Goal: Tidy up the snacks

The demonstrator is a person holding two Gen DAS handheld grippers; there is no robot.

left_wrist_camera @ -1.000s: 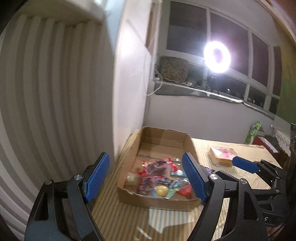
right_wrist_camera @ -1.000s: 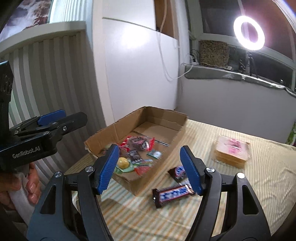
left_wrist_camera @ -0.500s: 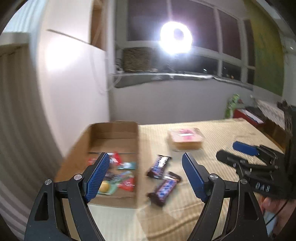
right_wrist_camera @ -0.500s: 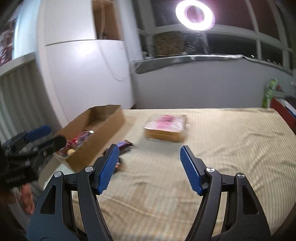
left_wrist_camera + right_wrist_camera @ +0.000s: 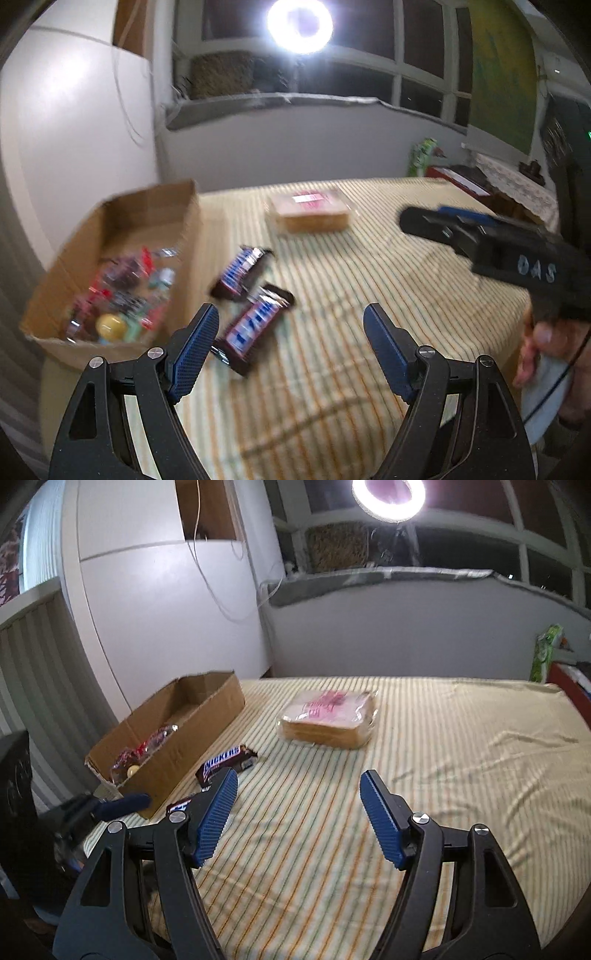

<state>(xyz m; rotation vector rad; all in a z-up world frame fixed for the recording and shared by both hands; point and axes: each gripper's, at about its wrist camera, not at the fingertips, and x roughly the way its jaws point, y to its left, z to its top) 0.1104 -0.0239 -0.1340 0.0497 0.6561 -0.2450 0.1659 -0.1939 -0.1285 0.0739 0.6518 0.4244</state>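
A cardboard box (image 5: 184, 229) (image 5: 207, 716) holding several small wrapped snacks stands at the left of the striped cloth. Two Snickers bars lie beside it: the near one (image 5: 255, 328) just ahead of my left gripper's left finger, the far one (image 5: 240, 273) (image 5: 225, 762) behind it. A clear-wrapped pack of wafers (image 5: 310, 212) (image 5: 328, 720) lies farther back. My left gripper (image 5: 290, 347) is open and empty above the cloth. My right gripper (image 5: 299, 808) is open and empty, aimed toward the wafer pack; its body shows in the left wrist view (image 5: 498, 243).
A white wall and cabinet stand behind the box. A ring light (image 5: 388, 496) shines by the window. A green packet (image 5: 546, 650) and a red object sit at the far right edge. The striped cloth (image 5: 461, 775) stretches wide to the right.
Both views have swung right, away from the box toward the open cloth. The left gripper has come closer to the two Snickers bars. Both stay open.
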